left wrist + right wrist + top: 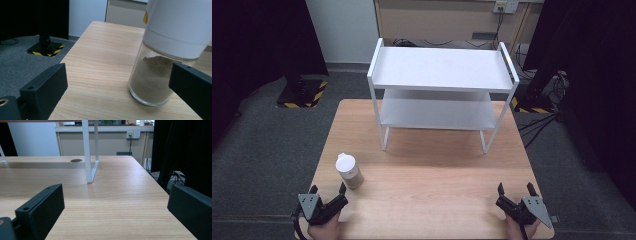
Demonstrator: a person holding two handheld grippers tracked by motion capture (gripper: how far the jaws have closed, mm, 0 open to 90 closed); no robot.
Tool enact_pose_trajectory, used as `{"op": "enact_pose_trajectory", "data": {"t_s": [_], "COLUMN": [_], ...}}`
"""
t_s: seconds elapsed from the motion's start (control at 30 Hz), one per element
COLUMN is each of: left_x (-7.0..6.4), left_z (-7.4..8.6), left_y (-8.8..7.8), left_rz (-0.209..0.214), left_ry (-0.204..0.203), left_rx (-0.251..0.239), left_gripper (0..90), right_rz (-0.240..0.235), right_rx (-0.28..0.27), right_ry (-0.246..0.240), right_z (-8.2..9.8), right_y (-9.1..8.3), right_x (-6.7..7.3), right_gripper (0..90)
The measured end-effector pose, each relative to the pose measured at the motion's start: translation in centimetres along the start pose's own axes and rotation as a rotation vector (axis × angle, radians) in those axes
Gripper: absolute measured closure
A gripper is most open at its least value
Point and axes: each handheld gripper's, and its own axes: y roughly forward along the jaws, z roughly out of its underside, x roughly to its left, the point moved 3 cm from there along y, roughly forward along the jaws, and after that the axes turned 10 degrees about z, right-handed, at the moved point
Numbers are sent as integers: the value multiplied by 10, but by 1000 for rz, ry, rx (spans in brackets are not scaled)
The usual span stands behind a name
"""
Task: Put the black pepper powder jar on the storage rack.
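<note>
High view: spice jar (349,171) near table's (427,170) left edge, left gripper (328,196) open just behind it; white shelf rack (442,90) at far edge, right gripper (515,192) open at near-right corner.

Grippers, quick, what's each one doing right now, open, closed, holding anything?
Left gripper: open, holding nothing; the jar stands just ahead by its right jaw.
Right gripper: open, holding nothing.

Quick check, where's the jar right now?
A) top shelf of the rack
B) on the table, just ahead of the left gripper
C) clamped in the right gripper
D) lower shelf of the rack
B: the jar stands upright on the table, just ahead of the open left gripper, whose jaws are not touching it; both shelves of the rack are bare.
</note>
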Motion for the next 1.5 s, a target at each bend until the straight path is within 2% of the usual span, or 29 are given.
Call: {"op": "enact_pose_trajectory", "data": {"t_s": [0.4,0.47,0.53,0.63,0.67,0.73,0.77,0.83,0.97,1.3,1.5], "left_x": [-1,-5,-10,-24,-30,-32,-36,-40,-45,-47,-45], "left_z": [0,-1,2,6,6,5,4,0,-9,-22,-28], "left_y": [-1,-3,-6,-11,-10,-10,-7,-3,10,38,49], "left_rz": [11,5,10,15,23,28,32,43,43,43,38], "left_ry": [19,26,5,18,35,40,58,58,83,94,83], "left_rx": [-5,-9,-21,-15,5,11,20,22,19,31,29], "left_gripper": [20,23,22,27,28,25,26,26,34,48,96], "right_rz": [-5,-5,-7,-11,-13,-16,-17,-20,-22,-23,-26], "right_rx": [-10,-13,-14,-17,-18,-19,-19,-19,-19,-17,-11], "right_ry": [-9,-8,-7,-10,-10,-9,-9,-9,-9,-8,-11], "right_z": [1,2,2,2,2,2,2,2,2,2,1], "right_y": [0,0,0,0,0,0,0,0,0,1,1], "right_x": [0,0,0,-1,-1,-1,-2,-2,-2,-2,-2], "right_gripper": [16,16,16,16,16,16,16,16,16,18,19]}}
